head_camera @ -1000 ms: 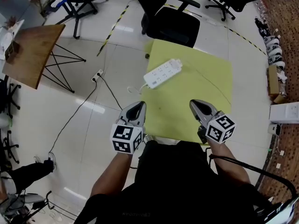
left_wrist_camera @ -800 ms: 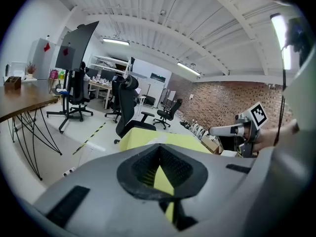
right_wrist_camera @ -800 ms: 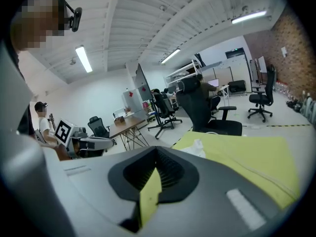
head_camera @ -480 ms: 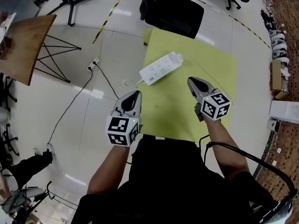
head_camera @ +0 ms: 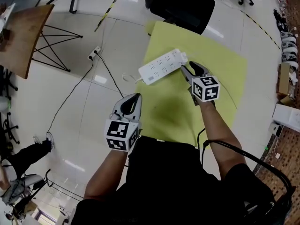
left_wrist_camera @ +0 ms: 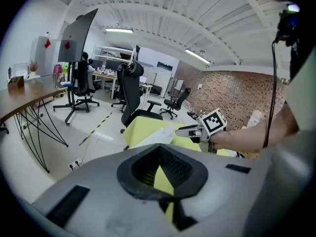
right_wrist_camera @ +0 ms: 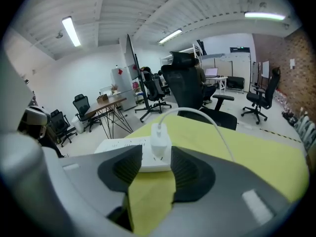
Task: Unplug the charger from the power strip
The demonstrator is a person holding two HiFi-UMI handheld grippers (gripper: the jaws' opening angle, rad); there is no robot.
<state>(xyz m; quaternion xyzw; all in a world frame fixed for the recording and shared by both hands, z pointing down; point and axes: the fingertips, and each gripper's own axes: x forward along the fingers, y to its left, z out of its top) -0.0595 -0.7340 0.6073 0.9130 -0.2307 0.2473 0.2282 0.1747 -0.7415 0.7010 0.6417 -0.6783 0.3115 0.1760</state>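
Observation:
A white power strip (head_camera: 161, 65) lies aslant on a yellow tabletop (head_camera: 211, 60). A white charger (head_camera: 183, 56) is plugged into its right end; its thin white cable (right_wrist_camera: 217, 126) arcs away to the right. My right gripper (head_camera: 185, 70) is at that end, and its jaws are opening. In the right gripper view the charger (right_wrist_camera: 159, 139) and the strip's end (right_wrist_camera: 148, 161) sit between the tips of my right gripper (right_wrist_camera: 157, 151), with no pad touching them. My left gripper (head_camera: 135, 97) hangs shut and empty off the tabletop's near left edge, well short of the strip.
A black office chair (head_camera: 183, 4) stands behind the yellow tabletop. A wooden table (head_camera: 19, 36) on wire legs is at the far left. A floor socket (head_camera: 93, 55) with a dark cable lies on the pale floor. Cardboard boxes (head_camera: 286, 74) sit at the right.
My right gripper has moved forward and down to the strip's right end and its jaws have parted. My left gripper has shifted a little forward and stays shut.

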